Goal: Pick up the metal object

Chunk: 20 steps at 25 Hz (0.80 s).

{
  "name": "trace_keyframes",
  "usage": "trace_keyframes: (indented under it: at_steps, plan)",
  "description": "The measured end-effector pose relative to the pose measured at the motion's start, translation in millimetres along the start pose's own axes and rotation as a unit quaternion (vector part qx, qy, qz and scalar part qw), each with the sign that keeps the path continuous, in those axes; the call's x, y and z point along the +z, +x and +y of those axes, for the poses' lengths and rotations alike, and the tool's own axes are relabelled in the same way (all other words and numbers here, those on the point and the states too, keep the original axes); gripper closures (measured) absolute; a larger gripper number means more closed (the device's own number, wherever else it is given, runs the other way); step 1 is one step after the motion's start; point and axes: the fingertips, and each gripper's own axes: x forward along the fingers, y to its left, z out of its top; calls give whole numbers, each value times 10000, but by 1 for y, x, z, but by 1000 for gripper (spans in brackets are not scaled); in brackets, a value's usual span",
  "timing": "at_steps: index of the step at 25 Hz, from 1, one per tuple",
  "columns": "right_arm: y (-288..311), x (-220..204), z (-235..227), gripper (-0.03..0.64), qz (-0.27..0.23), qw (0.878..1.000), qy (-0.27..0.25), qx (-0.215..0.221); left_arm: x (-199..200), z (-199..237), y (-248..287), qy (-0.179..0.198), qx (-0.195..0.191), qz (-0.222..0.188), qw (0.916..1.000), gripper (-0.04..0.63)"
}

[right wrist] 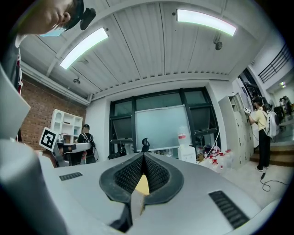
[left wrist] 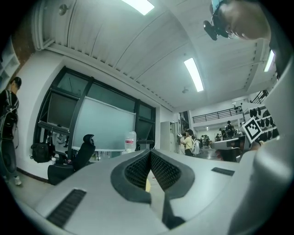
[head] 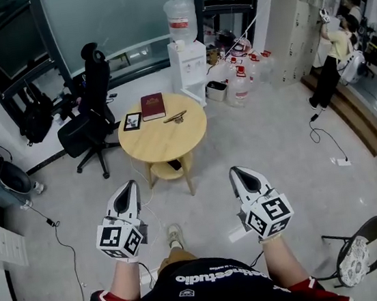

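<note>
Presently, item by item.

Left gripper (head: 129,190): jaws pressed together, nothing between them. Right gripper (head: 240,174): likewise closed on nothing. Both point level in front of me, well short of the table.

Task item: slim brass-coloured metal object (head: 175,118), lying flat on the far right part of the round pale wooden table (head: 193,135), just beside the dark red hardback book (head: 152,106). It lies ahead of both grippers and well apart from them, roughly midway between their lines, so I judge neither hand plainly nearer. Its long axis runs across my view, with the right end slightly farther from me, so a straight reach would meet it broadside.

Also on the top: small black-framed picture (head: 132,121), left of the book.

Containers:
- Table's lower shelf (head: 166,172), holding one dark flat thing I cannot identify.
- White water dispenser (head: 188,64), carrying a clear upturned bottle (head: 181,20) whose fill level is not readable.
- Clear jugs with red caps (head: 238,81), on the floor beyond.
</note>
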Motion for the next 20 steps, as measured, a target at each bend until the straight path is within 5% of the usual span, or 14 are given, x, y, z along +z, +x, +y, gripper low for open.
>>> trace_keyframes:
  at_steps: [20]
  plan:
    - [65,10,-27,589,147,9998,7,-145,-2,40,72,-238,-126,-19,9996,580]
